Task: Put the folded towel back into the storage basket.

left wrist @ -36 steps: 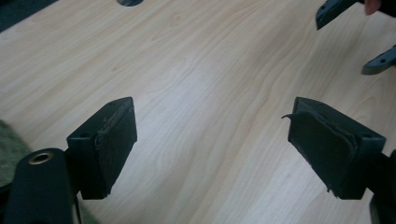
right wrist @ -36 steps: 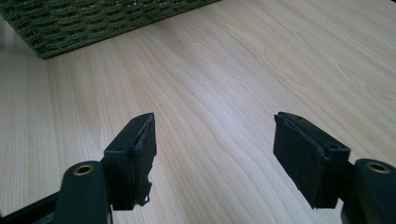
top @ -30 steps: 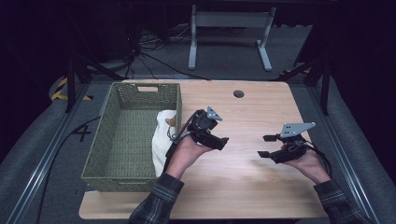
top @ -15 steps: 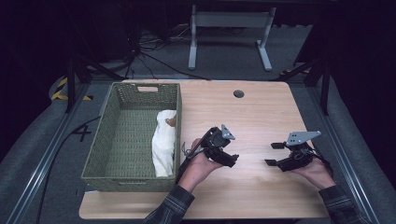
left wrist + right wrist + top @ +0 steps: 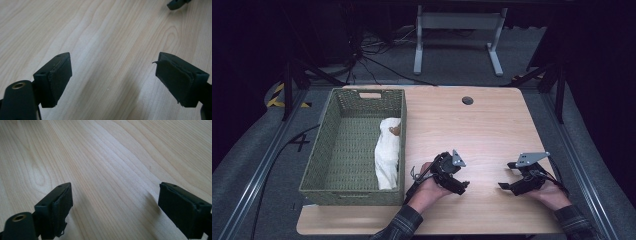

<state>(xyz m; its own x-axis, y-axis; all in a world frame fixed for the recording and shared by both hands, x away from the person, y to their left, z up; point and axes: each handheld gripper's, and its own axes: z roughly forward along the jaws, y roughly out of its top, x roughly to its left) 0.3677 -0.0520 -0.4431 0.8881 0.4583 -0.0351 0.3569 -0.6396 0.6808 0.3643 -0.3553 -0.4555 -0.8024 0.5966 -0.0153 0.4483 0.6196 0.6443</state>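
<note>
White cloth (image 5: 388, 152) lies along the basket's (image 5: 319, 159) right wall, apparently already put away. Both grippers, left (image 5: 460, 184) and right (image 5: 507, 175), rest near the table's (image 5: 492, 125) front edge, jaws spread and empty; the right's have just been opening.

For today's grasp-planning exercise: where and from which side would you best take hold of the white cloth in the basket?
Grip the white cloth at its bunched middle, coming straight down from above. It lies lengthwise against the right wall of the green basket, so a sideways approach looks blocked.
</note>
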